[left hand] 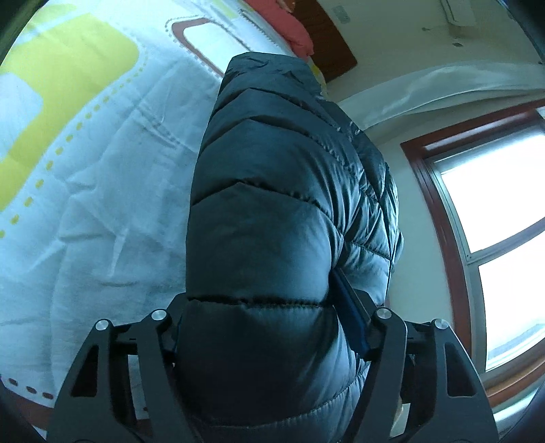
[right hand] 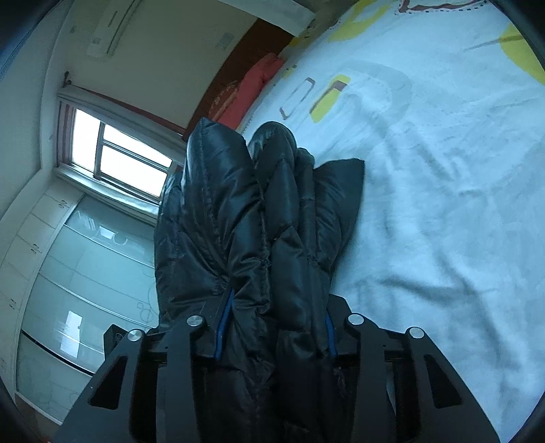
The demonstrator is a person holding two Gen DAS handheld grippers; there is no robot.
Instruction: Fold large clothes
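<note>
A black quilted puffer jacket (left hand: 272, 204) fills the middle of the left wrist view, bunched between the jaws of my left gripper (left hand: 269, 327), which is shut on it; its fingertips are hidden by the fabric. In the right wrist view the same jacket (right hand: 252, 231) is gathered in thick folds, and my right gripper (right hand: 272, 334) is shut on it. The jacket is held up off the white bed sheet (left hand: 102, 204), also seen in the right wrist view (right hand: 442, 204).
The sheet has yellow and brown patterns (left hand: 68, 85). A red pillow (right hand: 252, 88) lies by the brown headboard (left hand: 327, 41). A window (left hand: 494, 221) with a brown frame, a wall air conditioner (right hand: 112, 30) and glass-door wardrobes (right hand: 85, 272) stand beyond the bed.
</note>
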